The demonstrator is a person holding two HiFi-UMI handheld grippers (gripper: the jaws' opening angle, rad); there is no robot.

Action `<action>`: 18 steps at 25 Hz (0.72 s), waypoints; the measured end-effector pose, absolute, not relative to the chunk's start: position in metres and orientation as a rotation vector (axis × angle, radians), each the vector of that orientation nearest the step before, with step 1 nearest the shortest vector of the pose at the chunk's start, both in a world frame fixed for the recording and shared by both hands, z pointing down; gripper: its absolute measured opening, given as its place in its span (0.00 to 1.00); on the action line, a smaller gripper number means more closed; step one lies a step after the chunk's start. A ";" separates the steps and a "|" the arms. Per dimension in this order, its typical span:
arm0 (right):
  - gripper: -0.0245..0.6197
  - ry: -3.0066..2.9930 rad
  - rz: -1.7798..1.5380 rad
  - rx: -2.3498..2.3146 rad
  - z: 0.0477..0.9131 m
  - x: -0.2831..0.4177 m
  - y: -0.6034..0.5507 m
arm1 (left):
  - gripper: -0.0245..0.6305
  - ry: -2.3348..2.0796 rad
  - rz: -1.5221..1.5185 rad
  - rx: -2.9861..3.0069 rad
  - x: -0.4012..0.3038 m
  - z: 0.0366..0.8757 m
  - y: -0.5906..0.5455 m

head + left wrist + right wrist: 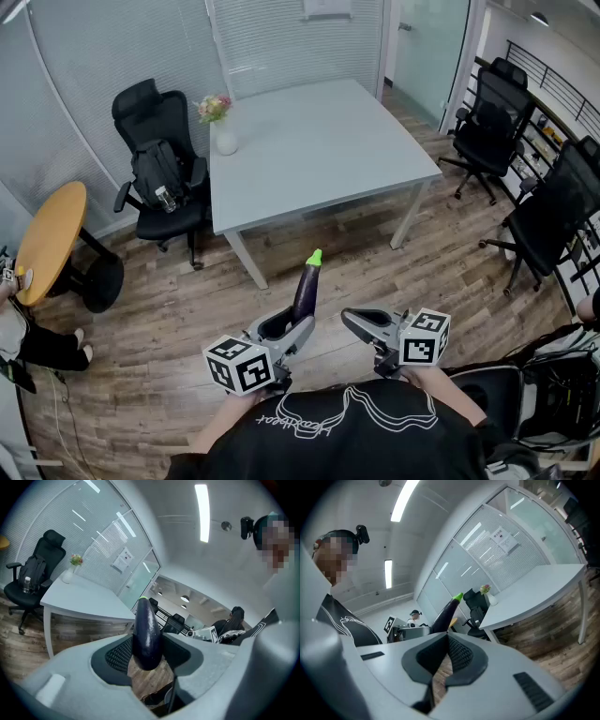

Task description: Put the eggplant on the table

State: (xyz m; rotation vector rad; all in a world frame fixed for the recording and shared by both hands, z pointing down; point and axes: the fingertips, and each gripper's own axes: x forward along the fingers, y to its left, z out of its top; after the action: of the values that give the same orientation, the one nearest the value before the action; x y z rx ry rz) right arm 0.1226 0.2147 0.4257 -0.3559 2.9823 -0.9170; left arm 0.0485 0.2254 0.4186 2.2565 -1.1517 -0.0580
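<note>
Left gripper view: the eggplant (146, 630) is pinched at its blunt end by the left gripper (147, 660), green tip raised. The right gripper (444, 653) is seen pressed together, empty. The eggplant is held over the wooden floor (141, 366), apart from the grey table (319, 150).

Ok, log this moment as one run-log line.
left tongs: shut on eggplant, stem up | right tongs: shut, empty | table: eggplant not yet placed
</note>
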 end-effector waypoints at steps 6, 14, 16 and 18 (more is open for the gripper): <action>0.05 2.999 -0.910 -0.375 0.426 0.110 0.215 | 0.35 -1.144 -0.056 2.259 0.036 0.420 0.226; 0.05 3.001 -0.913 -0.360 0.426 0.072 0.219 | 0.35 -1.130 -0.065 2.258 0.001 0.424 0.228; 0.05 3.012 -0.906 -0.359 0.427 0.061 0.222 | 0.35 -1.129 -0.067 2.257 -0.009 0.424 0.230; 0.05 3.011 -0.909 -0.359 0.427 0.049 0.224 | 0.35 -1.130 -0.069 2.257 -0.020 0.425 0.233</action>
State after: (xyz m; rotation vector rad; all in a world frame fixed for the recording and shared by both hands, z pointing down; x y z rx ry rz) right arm 0.0492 0.2241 0.4273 -0.3593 3.0105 -0.9086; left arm -0.0196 0.2330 0.4252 2.2571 -1.1305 -0.0689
